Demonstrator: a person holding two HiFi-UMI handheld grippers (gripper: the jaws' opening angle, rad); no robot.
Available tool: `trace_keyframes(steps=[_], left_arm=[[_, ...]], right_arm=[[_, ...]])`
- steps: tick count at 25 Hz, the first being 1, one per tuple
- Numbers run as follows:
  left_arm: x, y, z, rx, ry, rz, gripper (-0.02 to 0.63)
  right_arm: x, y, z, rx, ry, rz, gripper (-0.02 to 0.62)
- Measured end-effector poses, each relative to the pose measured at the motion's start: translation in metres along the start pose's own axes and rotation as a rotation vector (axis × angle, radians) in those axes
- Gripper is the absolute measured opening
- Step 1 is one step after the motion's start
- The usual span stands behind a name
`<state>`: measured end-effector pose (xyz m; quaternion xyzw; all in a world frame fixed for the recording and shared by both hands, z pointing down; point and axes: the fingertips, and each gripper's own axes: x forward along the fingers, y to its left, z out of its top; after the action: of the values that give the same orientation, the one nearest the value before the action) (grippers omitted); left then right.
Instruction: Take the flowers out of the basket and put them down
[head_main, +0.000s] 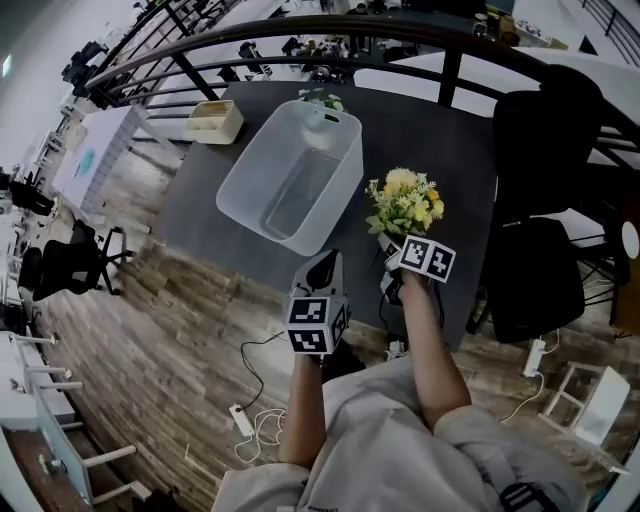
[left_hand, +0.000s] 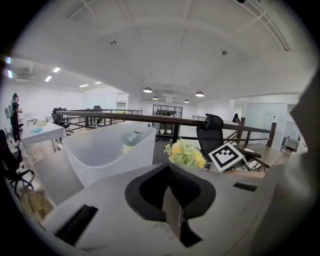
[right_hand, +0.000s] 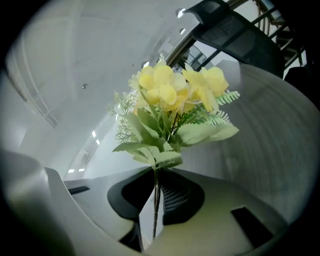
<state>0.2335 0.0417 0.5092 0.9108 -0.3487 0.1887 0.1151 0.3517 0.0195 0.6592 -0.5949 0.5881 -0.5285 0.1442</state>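
Black office chair (head_main: 540, 280) beside dark table (head_main: 455, 150), cream box (head_main: 215, 121) at its corner

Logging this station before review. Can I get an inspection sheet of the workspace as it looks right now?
Surface: dark grey table, holding basket and tray.
Job's things: translucent white plastic basket on table; yellow artificial flower bunch held outside it, to its right; pale green item at basket's far end, unclear.
Clutter: small cream tray at table's far left corner.
Grippers: left gripper fingers together, empty; right gripper shut on the flower stem.
Cables: white power strip and cord on wooden floor.
Surroundings: black office chairs, black railing.
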Motion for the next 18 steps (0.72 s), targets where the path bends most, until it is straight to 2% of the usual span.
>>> trace_keyframes(steps=[3,9,14,18], left_arm=[[-0.003,-0.005,-0.012,0.004,0.019,0.023,0.015],[-0.005,-0.011,-0.023,0.025,0.059,0.075,0.015],[-0.007,-0.02,-0.023,0.066,0.08,0.079,0.015],[-0.011,-0.028,-0.022,0.1,0.099,0.072,0.016]], right_arm=[[0.018,-0.018,-0.018,-0.002,0.031,-0.021,0.063],[0.031,-0.058,-0.039,0.059,0.02,-0.071,0.063],[0.038,-0.081,-0.057,0.173,0.045,-0.098,0.071],[0.042,-0.086,-0.056,0.207,0.03,-0.086,0.084]])
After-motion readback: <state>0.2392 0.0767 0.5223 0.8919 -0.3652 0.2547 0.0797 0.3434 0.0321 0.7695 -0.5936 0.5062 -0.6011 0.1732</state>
